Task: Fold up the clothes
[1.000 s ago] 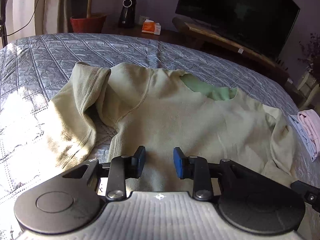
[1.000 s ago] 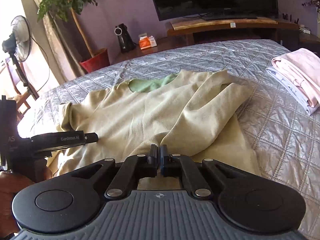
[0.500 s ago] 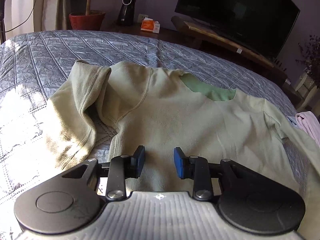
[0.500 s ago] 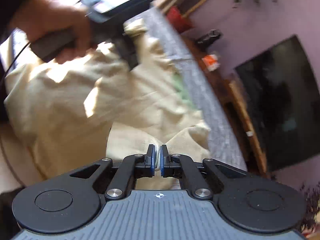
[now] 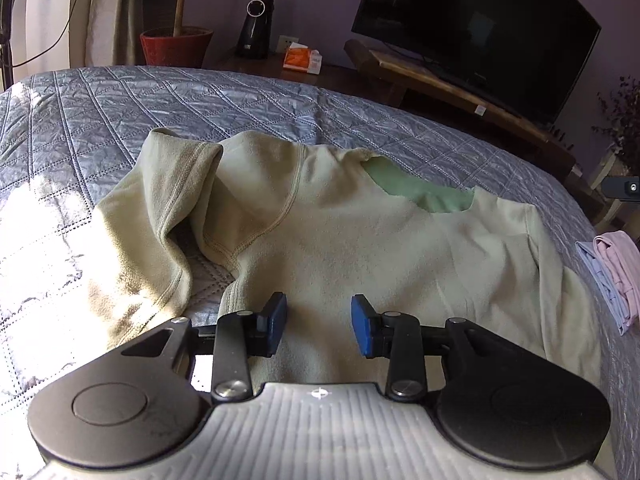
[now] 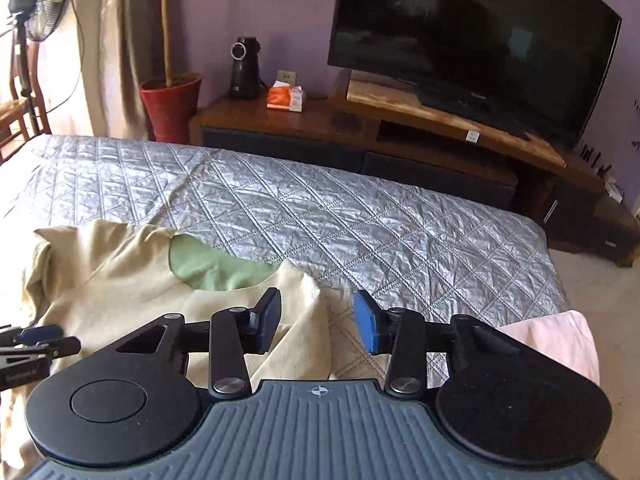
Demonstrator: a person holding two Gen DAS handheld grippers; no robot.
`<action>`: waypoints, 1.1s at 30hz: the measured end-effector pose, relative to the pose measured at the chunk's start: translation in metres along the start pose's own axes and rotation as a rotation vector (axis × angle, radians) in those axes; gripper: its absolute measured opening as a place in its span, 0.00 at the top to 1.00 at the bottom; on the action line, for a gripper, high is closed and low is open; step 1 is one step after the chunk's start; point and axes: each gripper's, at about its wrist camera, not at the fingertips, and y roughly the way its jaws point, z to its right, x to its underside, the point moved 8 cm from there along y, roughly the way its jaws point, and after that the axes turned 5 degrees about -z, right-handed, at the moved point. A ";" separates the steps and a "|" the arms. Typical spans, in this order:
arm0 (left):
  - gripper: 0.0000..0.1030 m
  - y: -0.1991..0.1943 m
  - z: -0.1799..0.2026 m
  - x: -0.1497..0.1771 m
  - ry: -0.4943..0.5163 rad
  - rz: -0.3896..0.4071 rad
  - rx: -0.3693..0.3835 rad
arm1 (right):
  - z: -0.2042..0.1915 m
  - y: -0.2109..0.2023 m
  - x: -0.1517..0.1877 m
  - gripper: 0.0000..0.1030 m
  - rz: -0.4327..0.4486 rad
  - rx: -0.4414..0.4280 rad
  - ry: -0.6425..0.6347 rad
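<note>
Beige sweatshirt (image 5: 360,240) lay spread on grey quilted bedspread (image 5: 120,112), green lining showing at neck, L sleeve crumpled. L gripper (image 5: 319,325) hovered over hem w/ jaws part open, nothing between pads. R gripper (image 6: 316,322) jaws had just been opening, stood apart, empty, above shirt's R edge. Folded pink garment (image 6: 560,340) nearby.

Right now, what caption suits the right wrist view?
Open right gripper above a beige sweatshirt on a quilted bed.
</note>
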 end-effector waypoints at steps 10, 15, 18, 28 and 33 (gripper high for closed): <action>0.68 0.002 -0.003 -0.003 -0.021 0.013 -0.007 | 0.013 0.108 0.008 0.67 -0.224 -0.063 0.129; 0.68 0.003 -0.004 -0.002 0.005 0.029 -0.036 | -0.005 0.104 -0.033 0.98 -0.107 0.043 -0.062; 0.68 0.004 -0.001 -0.002 0.014 0.035 -0.054 | -0.014 0.100 -0.059 0.96 -0.020 0.117 -0.155; 0.67 0.002 -0.011 -0.006 -0.005 0.047 -0.096 | 0.023 0.049 -0.034 0.48 0.091 0.099 0.069; 0.68 0.002 -0.012 -0.007 0.009 0.051 -0.122 | 0.049 0.053 0.029 0.53 -0.040 0.222 0.052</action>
